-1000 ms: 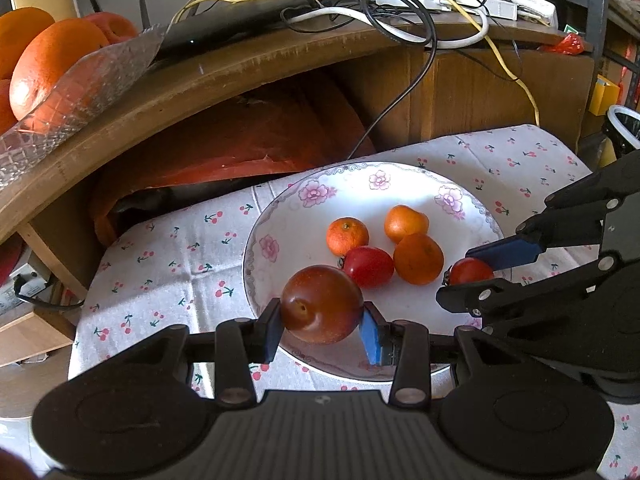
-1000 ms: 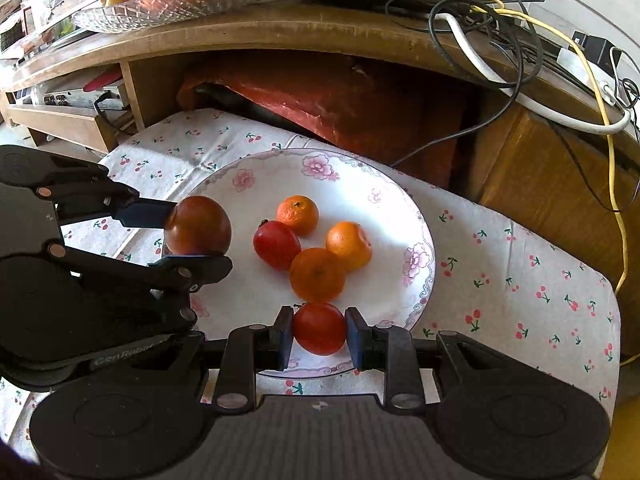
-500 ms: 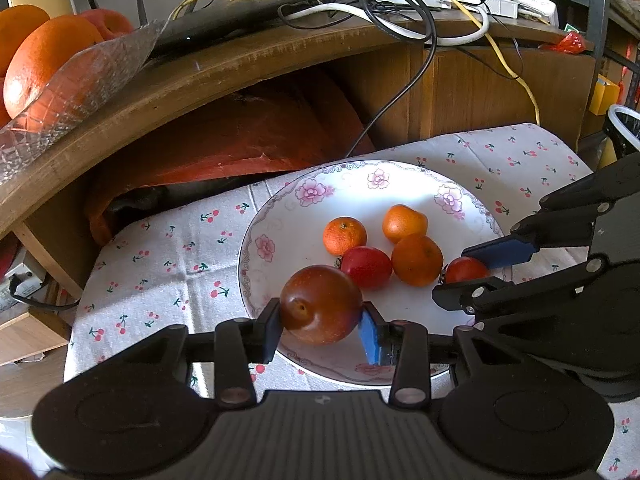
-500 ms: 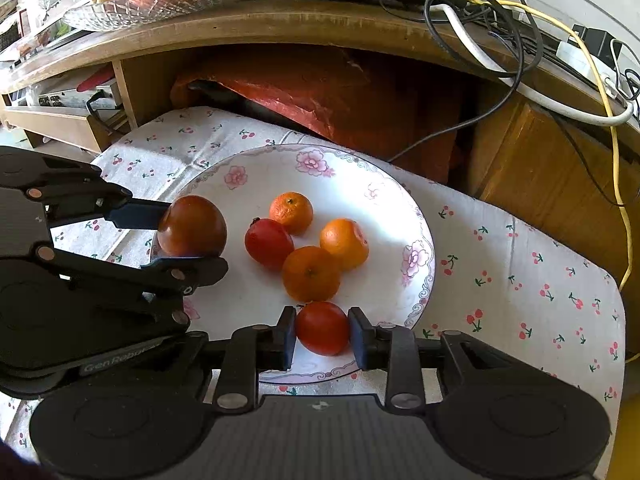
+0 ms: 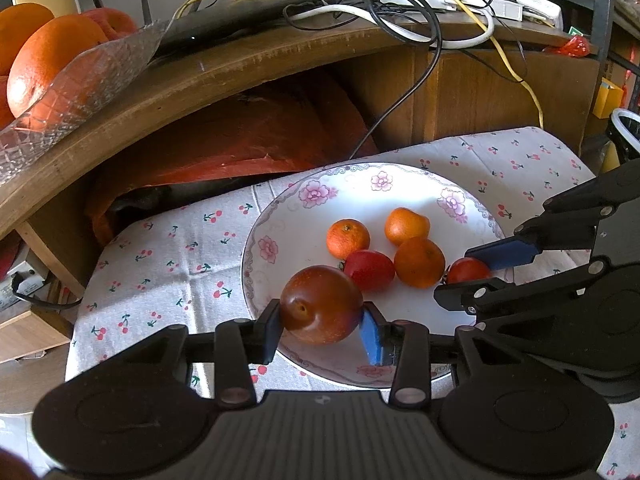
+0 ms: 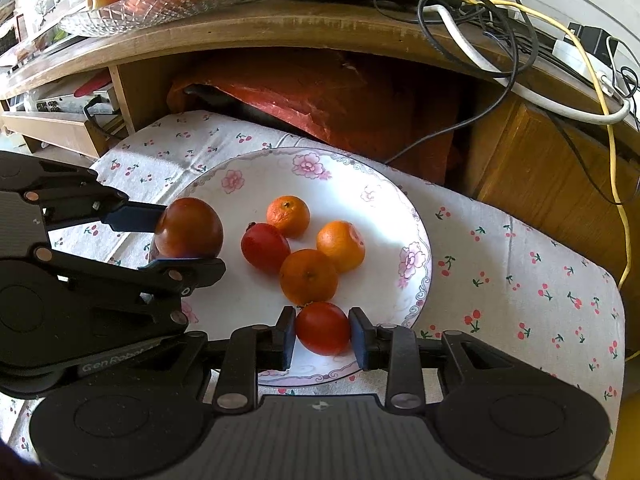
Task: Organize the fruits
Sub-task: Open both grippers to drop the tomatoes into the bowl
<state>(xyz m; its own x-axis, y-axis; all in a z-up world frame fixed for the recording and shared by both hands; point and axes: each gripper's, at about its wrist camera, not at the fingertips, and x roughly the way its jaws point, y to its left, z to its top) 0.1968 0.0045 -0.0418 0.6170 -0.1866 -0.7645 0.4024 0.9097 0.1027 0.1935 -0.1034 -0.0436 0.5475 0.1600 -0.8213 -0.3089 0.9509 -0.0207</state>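
My left gripper [image 5: 321, 322] is shut on a dark red plum [image 5: 322, 304] over the near left part of a white flowered plate [image 5: 312, 192]. My right gripper [image 6: 323, 334] is shut on a small red tomato [image 6: 323, 328] above the plate's [image 6: 308, 166] near rim. Three mandarins [image 6: 308, 276] and another red tomato [image 6: 265, 247] lie bunched in the plate's middle. In the right wrist view the left gripper [image 6: 180, 240] with the plum [image 6: 189, 228] shows at the left. The left wrist view has the right gripper [image 5: 464, 272] and its tomato [image 5: 466, 271] at the right.
The plate rests on a cherry-print cloth [image 5: 160, 256]. Behind it a curved wooden shelf [image 5: 240, 68] carries a glass bowl [image 5: 80, 80] of oranges and a tangle of cables [image 5: 400, 12]. A red cloth bundle [image 6: 340, 96] lies under the shelf.
Both grippers keep hold of their fruit. The views have drifted slightly, so the plate sits a little further left in both; the fruit on the plate has not moved.
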